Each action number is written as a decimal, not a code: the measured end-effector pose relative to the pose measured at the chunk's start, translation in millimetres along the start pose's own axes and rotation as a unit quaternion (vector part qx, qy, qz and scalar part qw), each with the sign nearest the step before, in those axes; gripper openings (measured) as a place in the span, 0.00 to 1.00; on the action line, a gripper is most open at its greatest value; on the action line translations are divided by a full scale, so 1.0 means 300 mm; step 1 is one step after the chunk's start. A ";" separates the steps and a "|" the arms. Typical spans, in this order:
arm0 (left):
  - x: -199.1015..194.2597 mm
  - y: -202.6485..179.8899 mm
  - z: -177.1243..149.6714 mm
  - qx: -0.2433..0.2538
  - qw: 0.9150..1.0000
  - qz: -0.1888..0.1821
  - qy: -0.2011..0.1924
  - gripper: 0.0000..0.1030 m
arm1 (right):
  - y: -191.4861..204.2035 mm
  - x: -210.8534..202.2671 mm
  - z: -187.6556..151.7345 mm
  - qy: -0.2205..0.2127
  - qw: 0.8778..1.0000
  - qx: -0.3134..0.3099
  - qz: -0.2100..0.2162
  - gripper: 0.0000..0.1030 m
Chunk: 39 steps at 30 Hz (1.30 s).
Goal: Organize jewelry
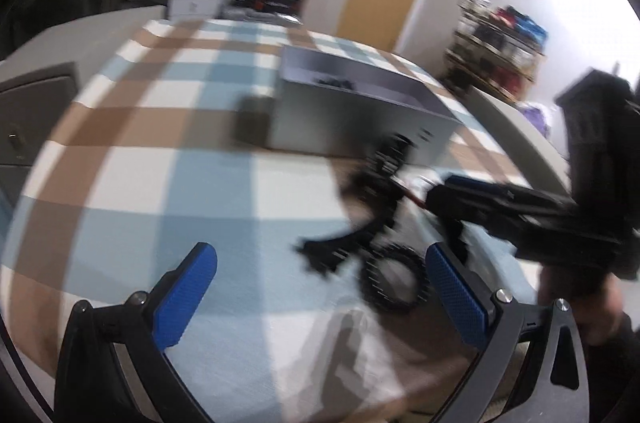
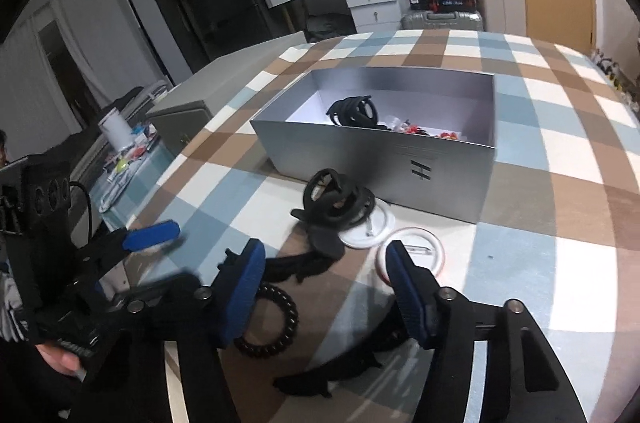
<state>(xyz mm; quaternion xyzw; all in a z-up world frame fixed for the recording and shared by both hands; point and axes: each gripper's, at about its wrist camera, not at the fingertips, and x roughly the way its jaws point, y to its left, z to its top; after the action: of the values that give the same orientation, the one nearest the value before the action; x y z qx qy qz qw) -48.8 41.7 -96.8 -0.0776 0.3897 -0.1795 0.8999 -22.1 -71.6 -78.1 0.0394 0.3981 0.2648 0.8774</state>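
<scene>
On the checked tablecloth lies a black coil hair tie (image 2: 268, 323), also under my left gripper's right finger (image 1: 394, 279). Behind it sits a pile of black scrunchies (image 2: 336, 199), blurred in the left wrist view (image 1: 384, 175). A black fabric strip (image 2: 304, 267) runs between the fingers of my right gripper (image 2: 326, 287), which stands half open; its pads press on nothing. Another black strip (image 2: 320, 375) lies below it. My left gripper (image 1: 324, 291) is wide open and empty. The silver box (image 2: 400, 159) holds black hair ties (image 2: 354, 111) and small red pieces (image 2: 420, 133).
Two white round discs (image 2: 368, 227) (image 2: 412, 255) lie just in front of the box. A small dark block (image 1: 252, 119) stands by the box's left end. A grey cabinet (image 2: 192, 111) borders the table's left side. A hand (image 2: 60, 359) holds the left gripper's grip.
</scene>
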 end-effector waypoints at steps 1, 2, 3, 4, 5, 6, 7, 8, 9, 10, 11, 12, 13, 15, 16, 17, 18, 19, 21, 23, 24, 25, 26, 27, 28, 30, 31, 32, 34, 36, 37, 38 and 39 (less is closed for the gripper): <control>-0.001 -0.020 -0.006 0.010 1.000 -0.008 0.006 0.99 | -0.010 -0.011 -0.008 -0.003 1.000 0.005 -0.004 0.58; -0.001 -0.045 -0.011 0.022 1.000 -0.016 0.011 0.99 | -0.018 -0.019 -0.013 -0.005 1.000 0.008 -0.005 0.57; -0.002 -0.067 -0.014 0.034 0.999 -0.024 0.015 0.99 | -0.024 -0.026 -0.017 -0.007 1.000 0.011 -0.008 0.56; -0.002 -0.090 -0.017 0.046 0.998 -0.029 0.017 0.99 | -0.033 -0.035 -0.025 -0.009 1.000 0.014 -0.013 0.54; 0.000 -0.114 -0.019 0.060 0.998 -0.030 0.020 0.98 | -0.037 -0.041 -0.032 -0.008 1.000 0.016 -0.016 0.54; 0.003 -0.132 -0.019 0.071 0.997 -0.027 0.023 0.98 | -0.041 -0.046 -0.038 -0.008 1.000 0.016 -0.020 0.54; 0.007 -0.148 -0.018 0.080 0.996 -0.024 0.025 0.98 | -0.044 -0.052 -0.044 -0.007 1.000 0.016 -0.023 0.54; 0.012 -0.159 -0.017 0.086 0.996 -0.024 0.028 0.98 | -0.046 -0.059 -0.054 -0.007 1.000 0.015 -0.026 0.54; 0.018 -0.165 -0.015 0.087 0.995 -0.025 0.031 0.98 | -0.046 -0.065 -0.060 -0.008 1.000 0.014 -0.027 0.54; 0.027 -0.169 -0.012 0.087 0.995 -0.023 0.037 0.98 | -0.047 -0.072 -0.067 -0.009 0.999 0.014 -0.028 0.54; 0.040 -0.171 -0.009 0.086 0.995 -0.017 0.046 0.98 | -0.049 -0.081 -0.076 -0.012 0.999 0.013 -0.030 0.54; 0.049 -0.166 -0.005 0.083 0.995 -0.015 0.052 0.97 | -0.051 -0.086 -0.083 -0.012 0.999 0.013 -0.031 0.54; 0.059 -0.162 -0.002 0.079 0.995 -0.015 0.057 0.95 | -0.053 -0.090 -0.091 -0.011 0.999 0.014 -0.032 0.54; 0.078 -0.148 0.009 0.072 0.995 -0.015 0.070 0.90 | -0.054 -0.095 -0.101 -0.011 0.999 0.013 -0.040 0.54; 0.084 -0.145 0.010 0.071 0.994 -0.013 0.076 0.87 | -0.054 -0.097 -0.105 -0.010 0.999 0.011 -0.046 0.54; 0.091 -0.143 0.011 0.073 0.994 -0.010 0.082 0.83 | -0.056 -0.101 -0.107 -0.011 0.999 0.009 -0.049 0.54; 0.093 -0.143 0.011 0.075 0.994 -0.006 0.082 0.82 | -0.056 -0.107 -0.109 -0.013 0.999 0.008 -0.050 0.54; 0.091 -0.145 0.010 0.078 0.993 -0.005 0.083 0.79 | -0.059 -0.115 -0.111 -0.016 0.998 0.008 -0.052 0.54; 0.090 -0.142 0.012 0.082 0.993 -0.002 0.085 0.71 | -0.065 -0.125 -0.113 -0.021 0.998 0.010 -0.052 0.54; 0.088 -0.140 0.011 0.088 0.992 0.008 0.085 0.58 | -0.072 -0.131 -0.116 -0.023 0.998 0.014 -0.053 0.54; 0.087 -0.139 0.010 0.091 0.992 0.013 0.085 0.55 | -0.072 -0.131 -0.118 -0.023 0.998 0.015 -0.054 0.54; 0.085 -0.136 0.010 0.091 0.992 0.014 0.085 0.52 | -0.075 -0.131 -0.119 -0.024 0.998 0.017 -0.053 0.54; 0.083 -0.134 0.010 0.089 0.992 0.014 0.086 0.46 | -0.076 -0.131 -0.121 -0.023 0.998 0.018 -0.052 0.54; 0.083 -0.133 0.009 0.089 0.992 0.013 0.086 0.43 | -0.075 -0.130 -0.122 -0.023 0.998 0.018 -0.052 0.54; 0.083 -0.134 0.009 0.090 0.992 0.013 0.088 0.34 | -0.074 -0.128 -0.123 -0.022 0.998 0.018 -0.052 0.54; 0.085 -0.145 0.003 0.106 0.990 0.036 0.087 0.25 | -0.071 -0.126 -0.126 -0.022 0.998 0.019 -0.051 0.54; 0.084 -0.148 0.000 0.110 0.989 0.040 0.085 0.22 | -0.071 -0.126 -0.127 -0.023 0.998 0.020 -0.048 0.54; 0.081 -0.145 -0.002 0.108 0.990 0.036 0.086 0.20 | -0.069 -0.126 -0.126 -0.024 0.998 0.020 -0.047 0.54; 0.081 -0.141 0.000 0.106 0.990 0.036 0.087 0.14 | -0.064 -0.126 -0.127 -0.025 0.998 0.020 -0.047 0.54; 0.083 -0.139 0.003 0.103 0.990 0.038 0.090 0.10 | -0.061 -0.127 -0.127 -0.026 0.998 0.019 -0.046 0.54; 0.083 -0.140 0.004 0.103 0.990 0.038 0.092 0.08 | -0.060 -0.129 -0.127 -0.027 0.998 0.019 -0.046 0.54; 0.084 -0.142 0.004 0.104 0.989 0.041 0.094 0.06 | -0.060 -0.130 -0.128 -0.029 0.998 0.020 -0.045 0.54; 0.085 -0.147 0.004 0.107 0.989 0.043 0.095 0.06 | -0.060 -0.131 -0.129 -0.029 0.998 0.021 -0.045 0.54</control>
<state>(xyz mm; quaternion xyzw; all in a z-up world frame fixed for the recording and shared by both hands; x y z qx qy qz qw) -43.6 -8.7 -100.8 0.0531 0.4548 -0.1874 0.8690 -63.5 -111.9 -82.8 0.0475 0.3792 0.2151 0.8987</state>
